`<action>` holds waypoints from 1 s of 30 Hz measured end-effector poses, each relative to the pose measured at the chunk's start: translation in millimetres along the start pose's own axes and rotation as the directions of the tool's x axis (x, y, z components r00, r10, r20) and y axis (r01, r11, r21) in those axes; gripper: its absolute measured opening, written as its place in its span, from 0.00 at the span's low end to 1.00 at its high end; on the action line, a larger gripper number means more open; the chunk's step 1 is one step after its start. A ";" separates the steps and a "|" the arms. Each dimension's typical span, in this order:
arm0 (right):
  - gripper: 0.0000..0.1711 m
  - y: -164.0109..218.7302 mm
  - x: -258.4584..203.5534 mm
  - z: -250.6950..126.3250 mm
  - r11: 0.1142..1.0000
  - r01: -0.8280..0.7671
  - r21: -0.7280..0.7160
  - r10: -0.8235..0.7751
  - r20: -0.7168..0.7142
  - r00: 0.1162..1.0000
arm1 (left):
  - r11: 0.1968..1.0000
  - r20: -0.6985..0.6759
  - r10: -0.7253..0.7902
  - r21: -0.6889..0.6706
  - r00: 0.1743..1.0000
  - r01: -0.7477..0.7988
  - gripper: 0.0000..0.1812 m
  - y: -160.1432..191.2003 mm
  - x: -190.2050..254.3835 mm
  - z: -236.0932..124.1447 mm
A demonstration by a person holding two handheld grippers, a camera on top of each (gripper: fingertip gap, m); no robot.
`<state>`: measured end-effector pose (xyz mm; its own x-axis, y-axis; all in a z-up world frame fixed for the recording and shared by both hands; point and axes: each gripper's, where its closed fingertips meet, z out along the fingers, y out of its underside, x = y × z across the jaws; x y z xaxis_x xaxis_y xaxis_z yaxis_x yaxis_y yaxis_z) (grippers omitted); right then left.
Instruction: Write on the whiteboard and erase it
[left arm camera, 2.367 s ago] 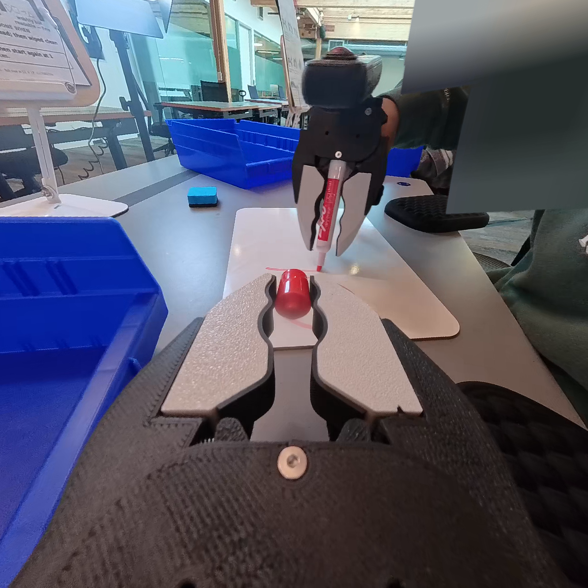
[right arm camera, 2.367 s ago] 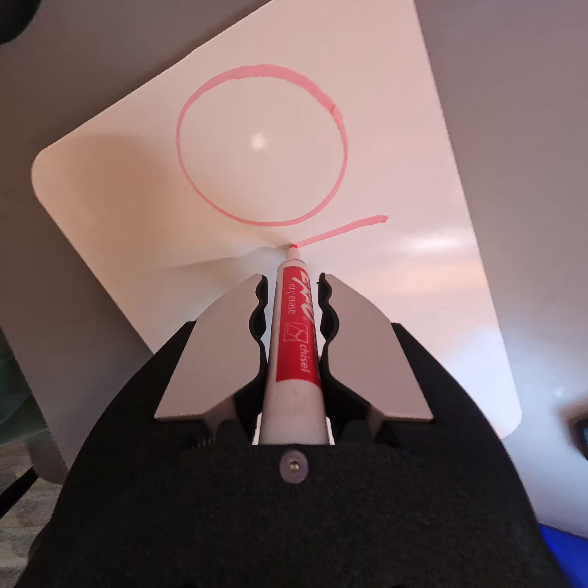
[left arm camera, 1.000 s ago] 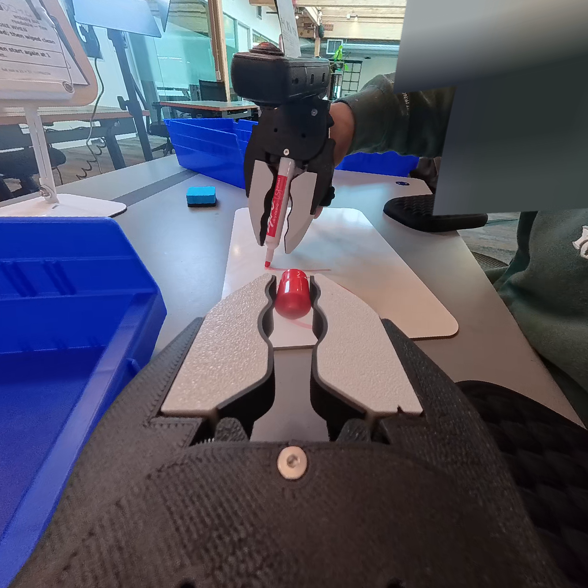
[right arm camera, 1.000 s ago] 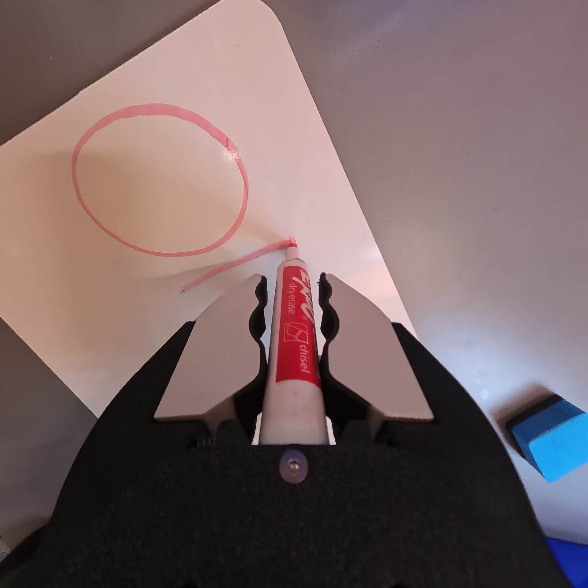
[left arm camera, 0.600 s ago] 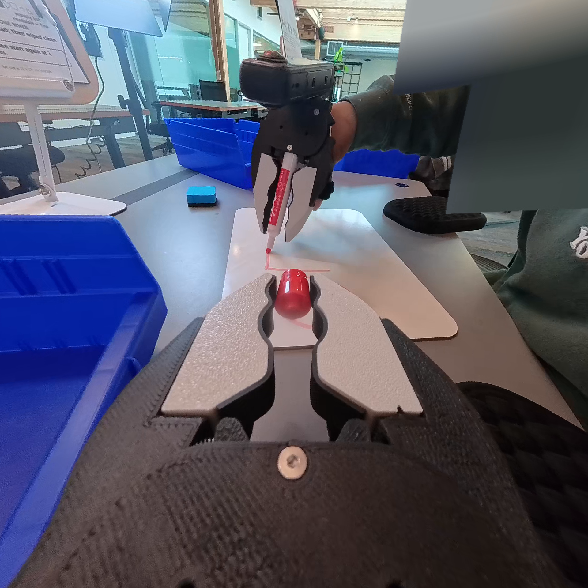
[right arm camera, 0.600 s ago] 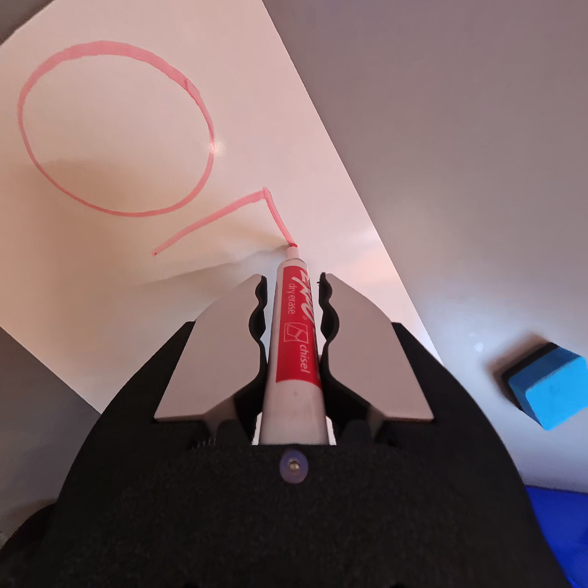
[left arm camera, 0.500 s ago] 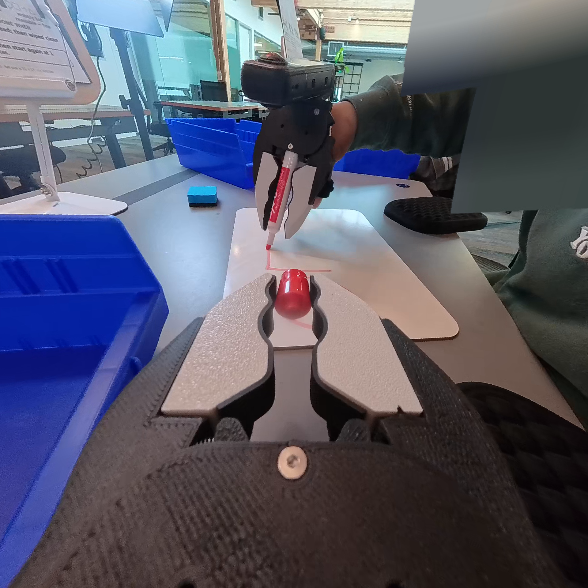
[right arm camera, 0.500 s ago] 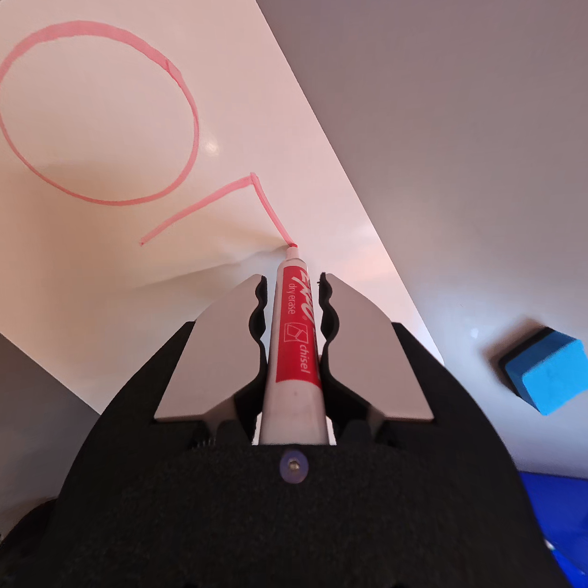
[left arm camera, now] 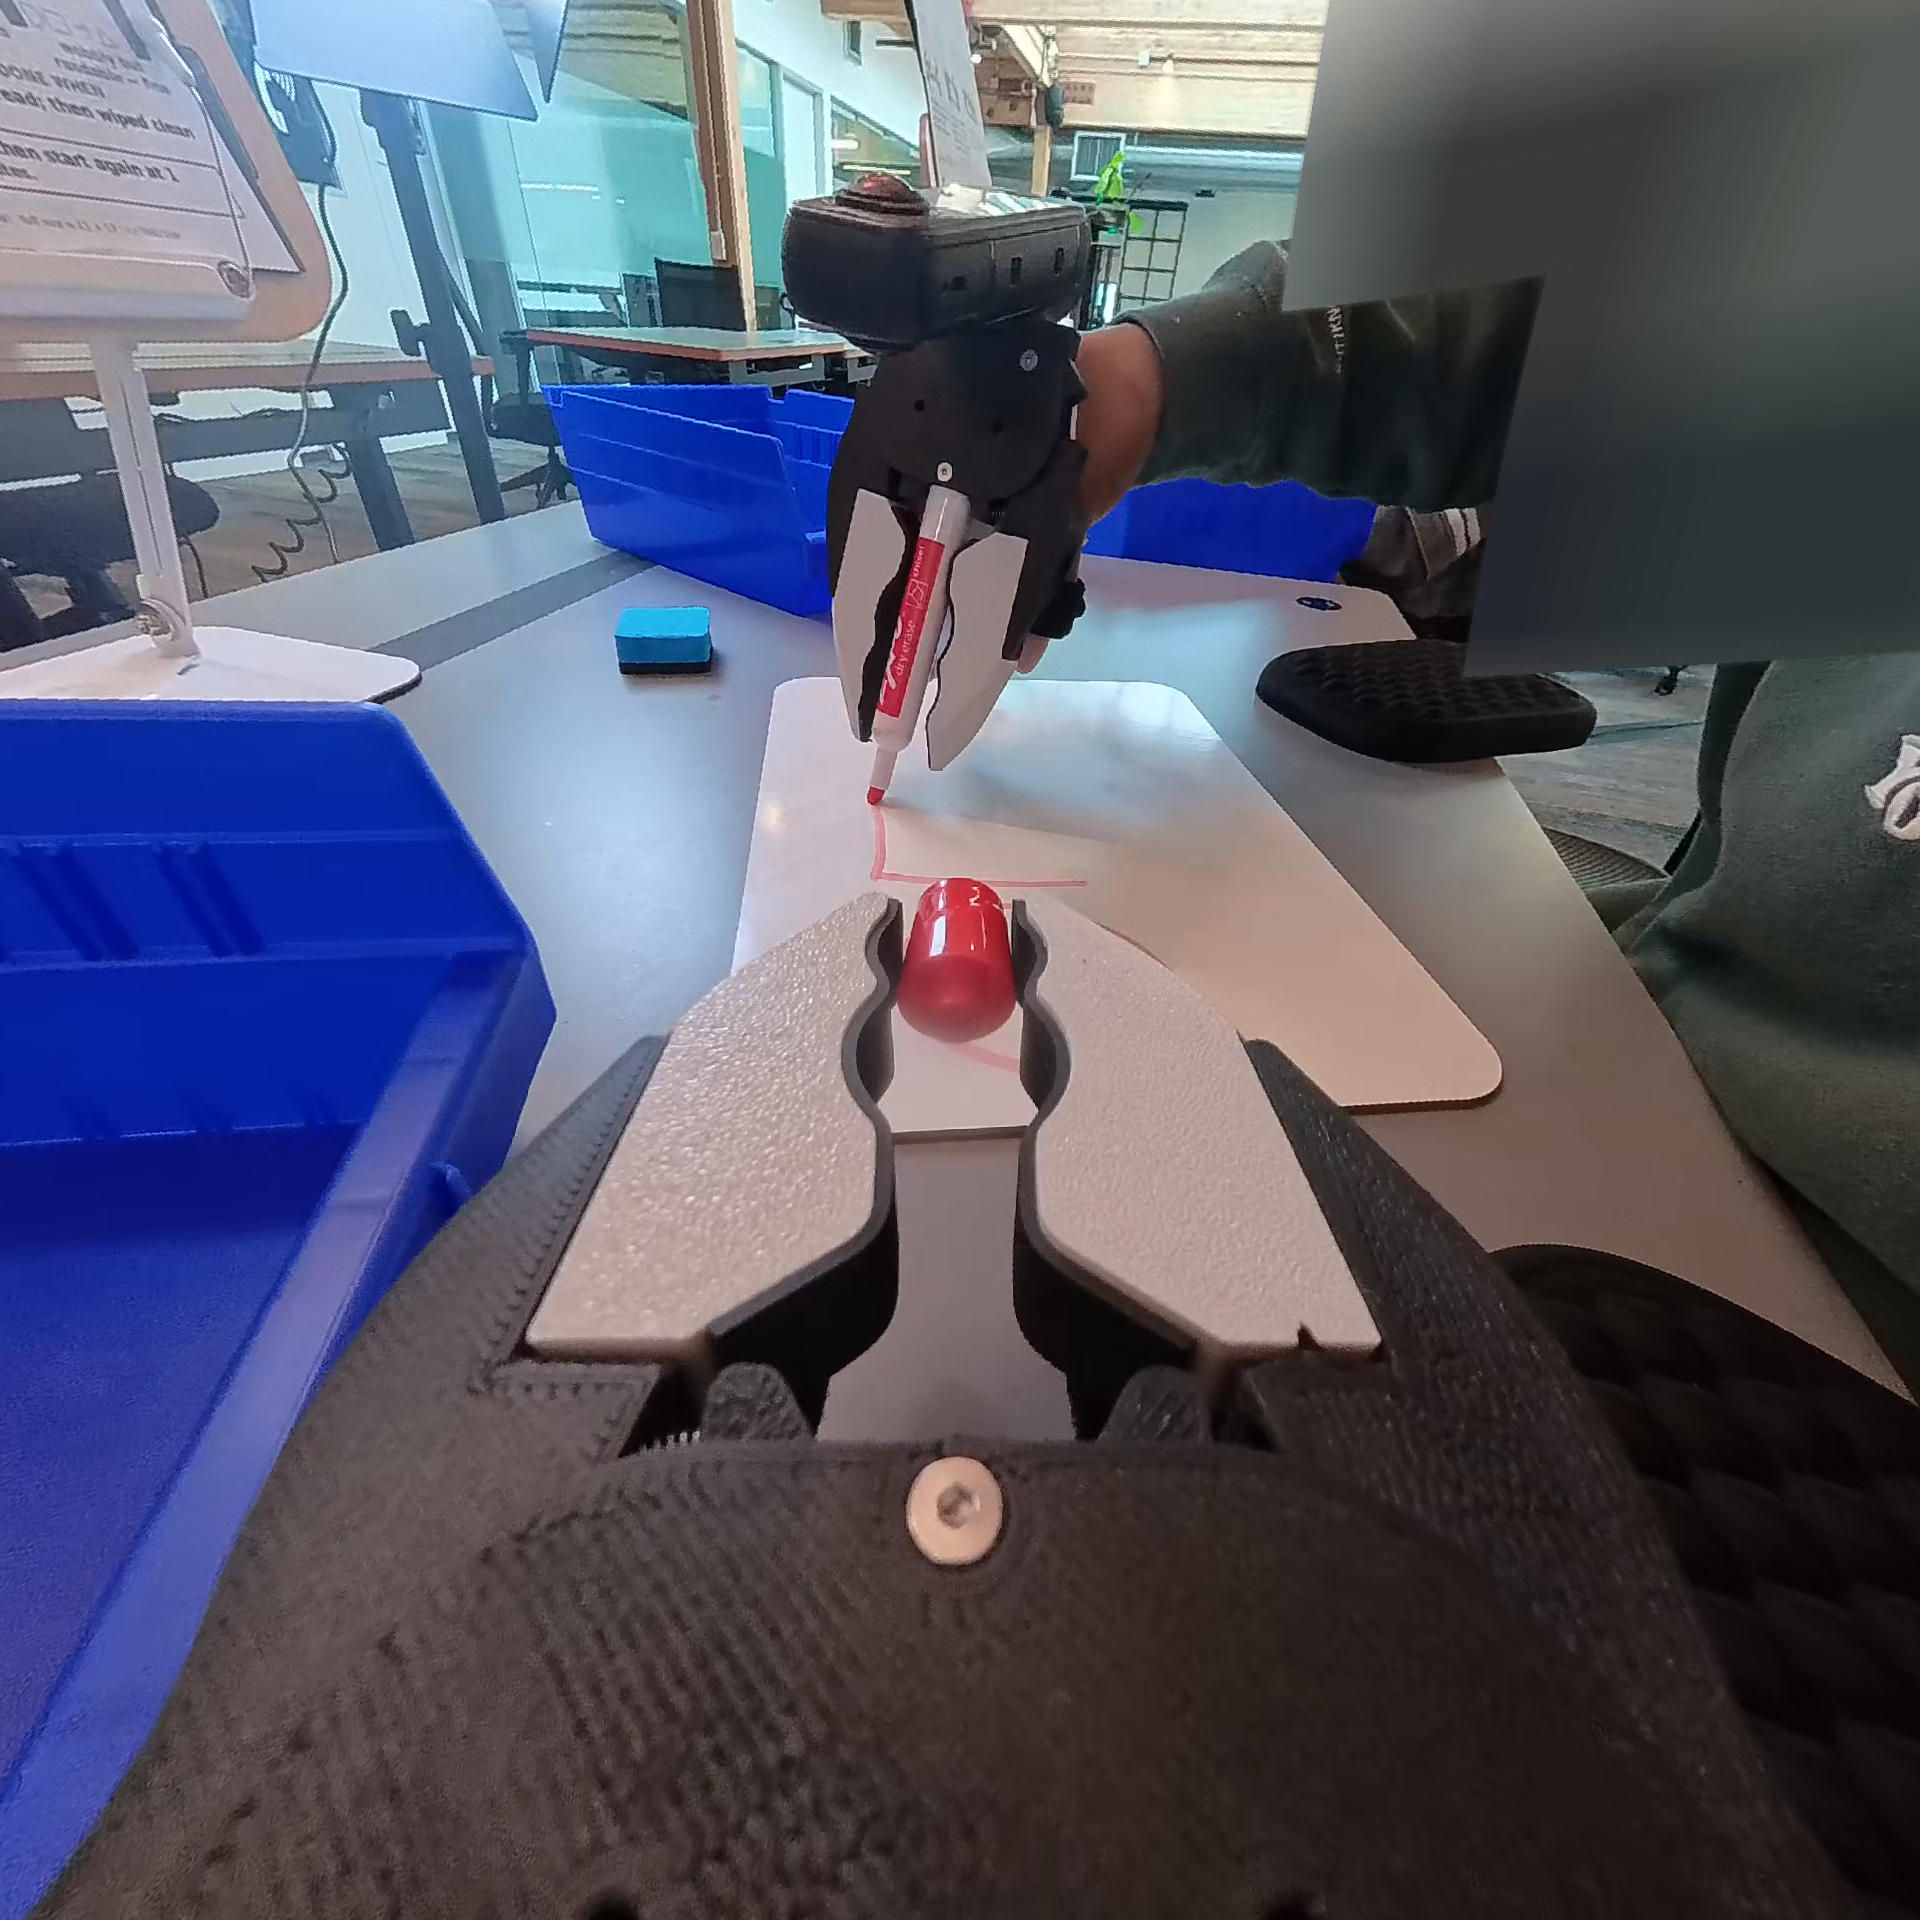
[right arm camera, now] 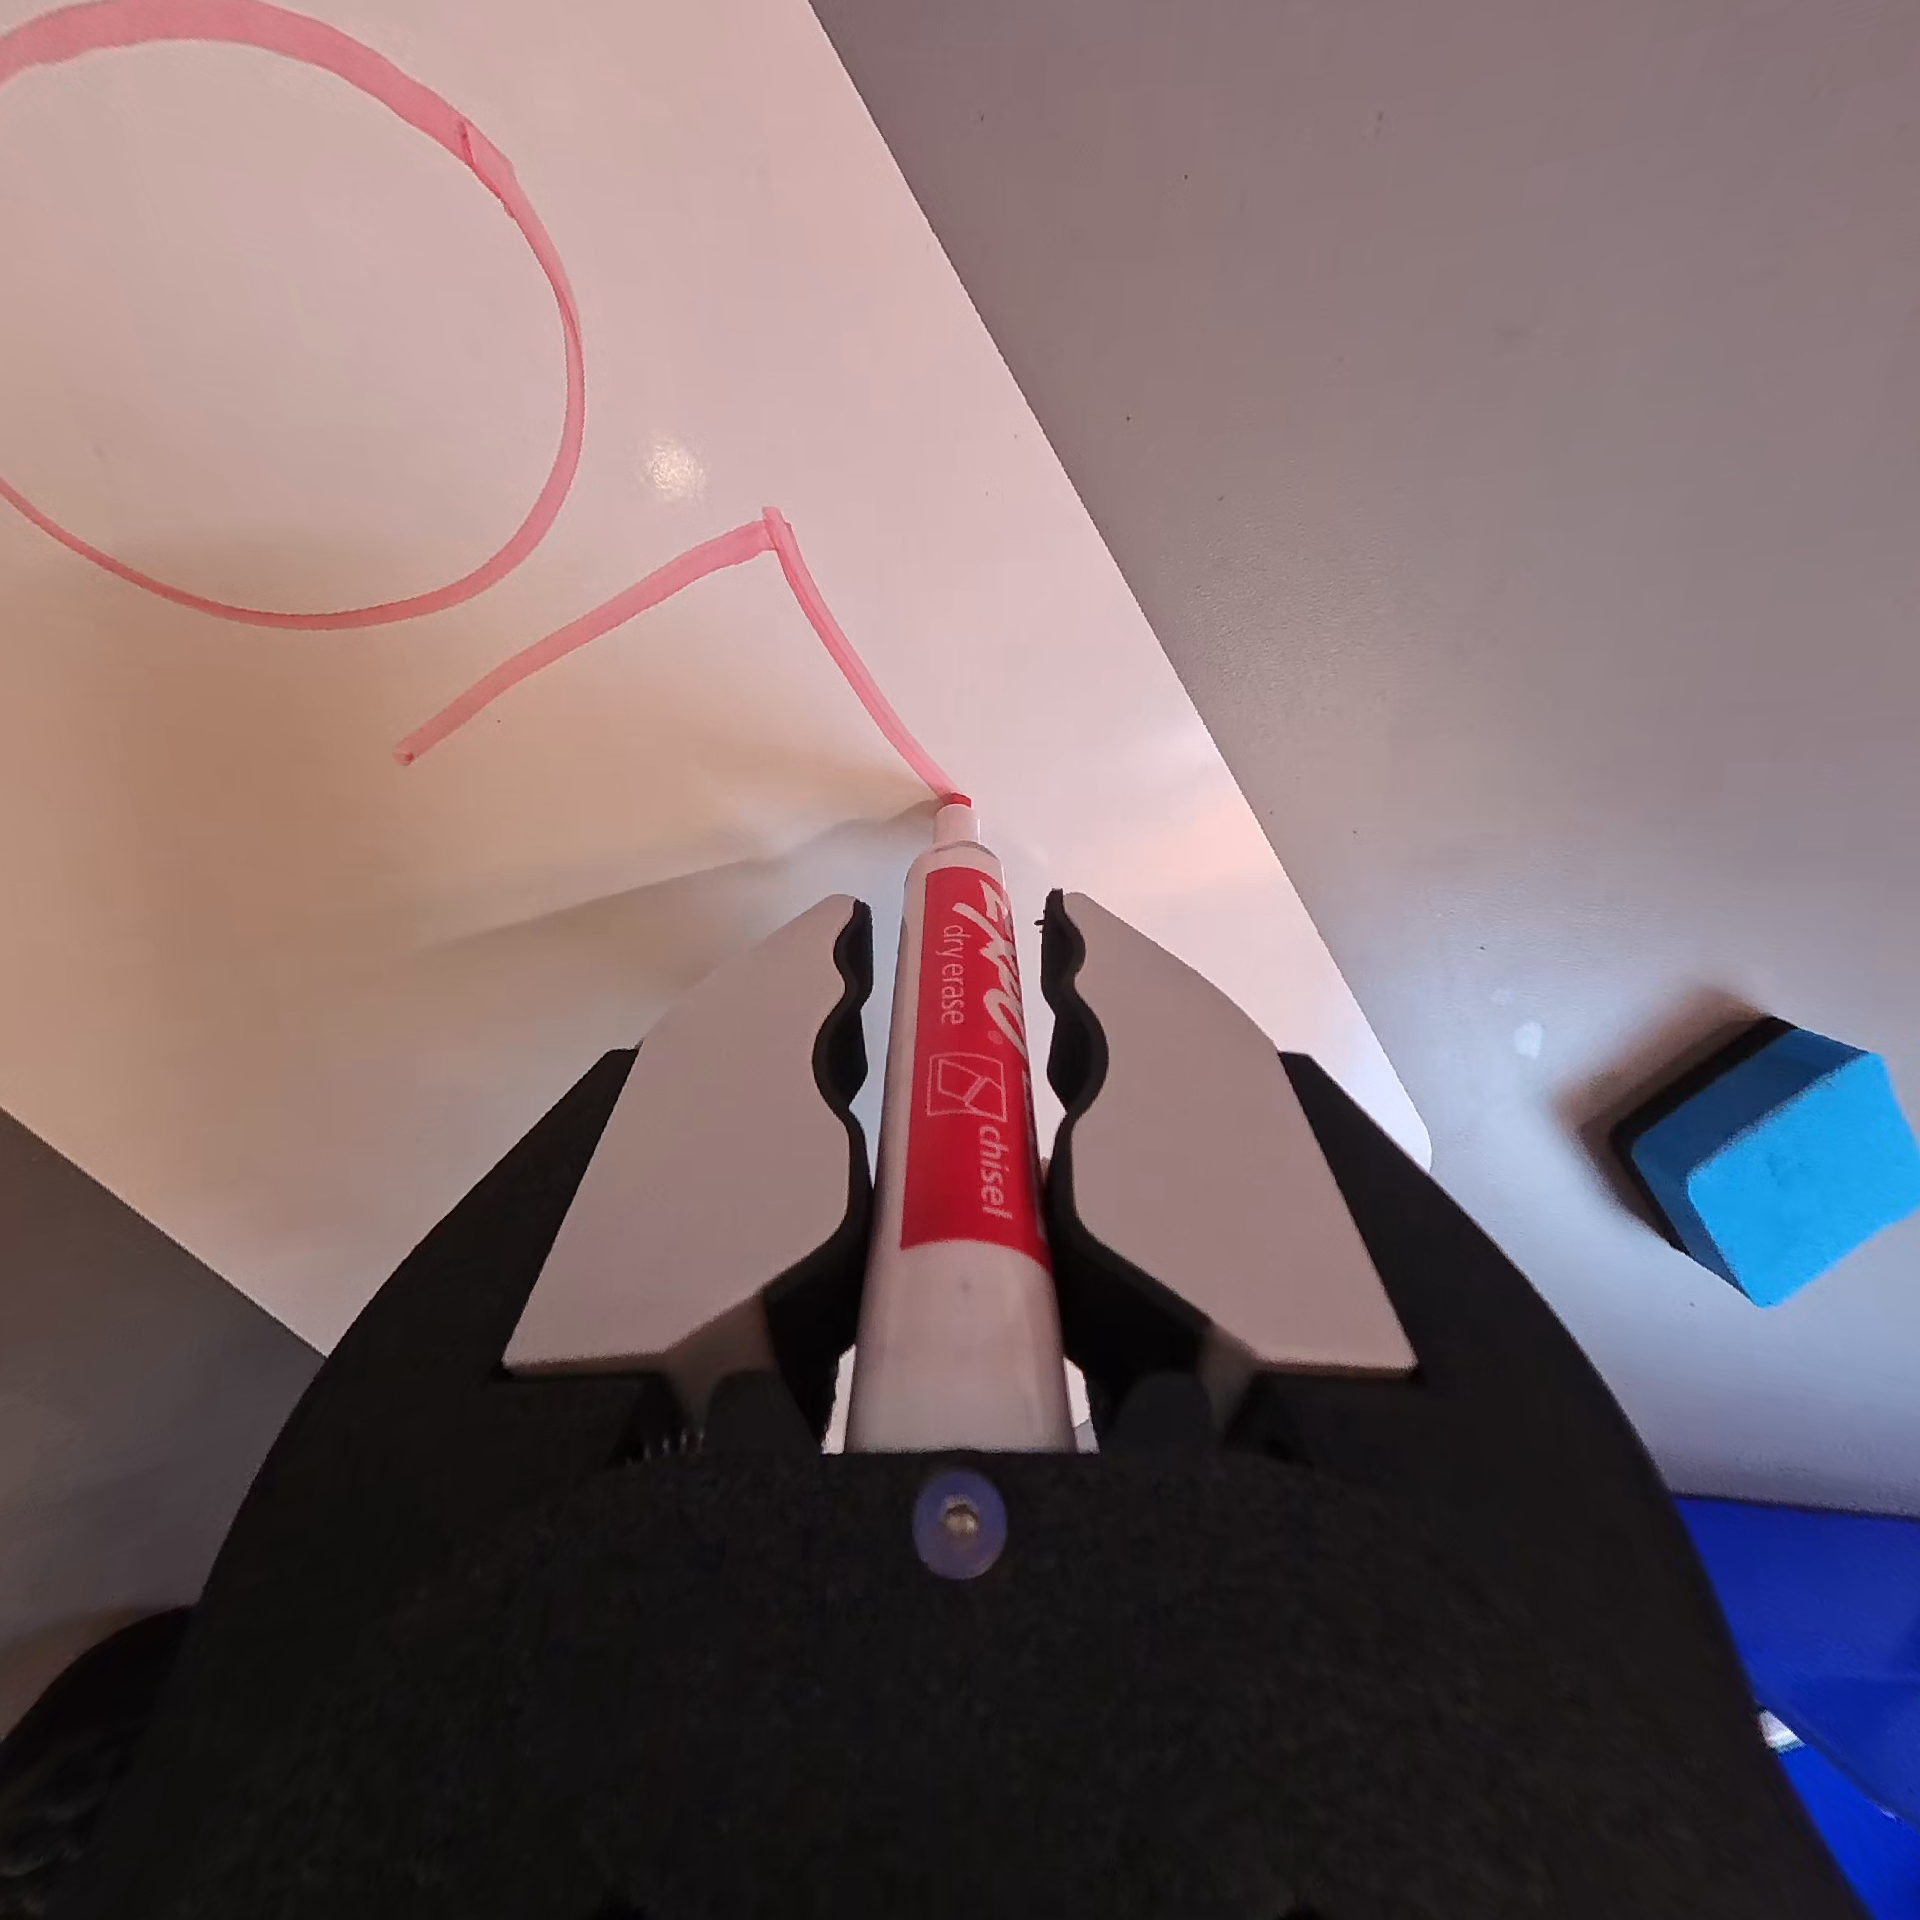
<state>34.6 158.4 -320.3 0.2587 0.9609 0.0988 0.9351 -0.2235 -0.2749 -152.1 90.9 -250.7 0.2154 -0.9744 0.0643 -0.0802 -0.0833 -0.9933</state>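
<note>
Eraser point(right arm camera: 1787, 1169) beside whiteboard point(right arm camera: 312, 935) — both on table point(right arm camera: 1455, 416).

White whiteboard point(right arm camera: 312, 935), pale pink where light falls, marked with a pink-red ring point(right arm camera: 499, 208) and a bent pink-red line point(right arm camera: 810, 603). White marker point(right arm camera: 961, 1091) with a red band and red tip. Glossy red cap point(left arm camera: 954, 971). Light grey, speckled fingers point(left arm camera: 727, 1132) on ribbed black bodies, on the left gripper point(left arm camera: 954, 935) and the right gripper point(right arm camera: 956, 925) alike. Bright blue eraser point(right arm camera: 1787, 1164) at four o'clock from the marker tip, with a black underside, possibly felt. Grey table point(left arm camera: 582, 790). Deep blue bins point(left arm camera: 208, 935). Dark green sleeve point(left arm camera: 1299, 405).
</note>
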 end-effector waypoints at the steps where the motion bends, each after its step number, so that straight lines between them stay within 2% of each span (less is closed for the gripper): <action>1: 0.19 0.0 0.1 -0.1 1.000 0.000 0.000 0.000 0.000 1.000 | 1.000 -0.001 0.001 -0.001 1.000 -0.001 0.11 0.1 0.1 0.1; 11: 0.19 3.6 -4.1 -1.1 1.000 0.000 -0.005 0.000 -0.002 1.000 | 1.000 -0.001 0.007 -0.005 1.000 -0.007 0.11 0.8 0.4 0.4; 30: 0.19 45.3 -55.1 -18.5 0.998 -0.059 -0.012 0.059 0.003 0.998 | 1.000 0.000 0.022 -0.015 1.000 -0.022 0.11 2.3 -0.2 2.7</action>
<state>67.2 92.3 -320.5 0.3124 0.9466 0.0794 0.9212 -0.2815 -0.2685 -149.7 91.5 -253.3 0.2141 -0.9759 0.0422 -0.0993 -0.0647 -0.9930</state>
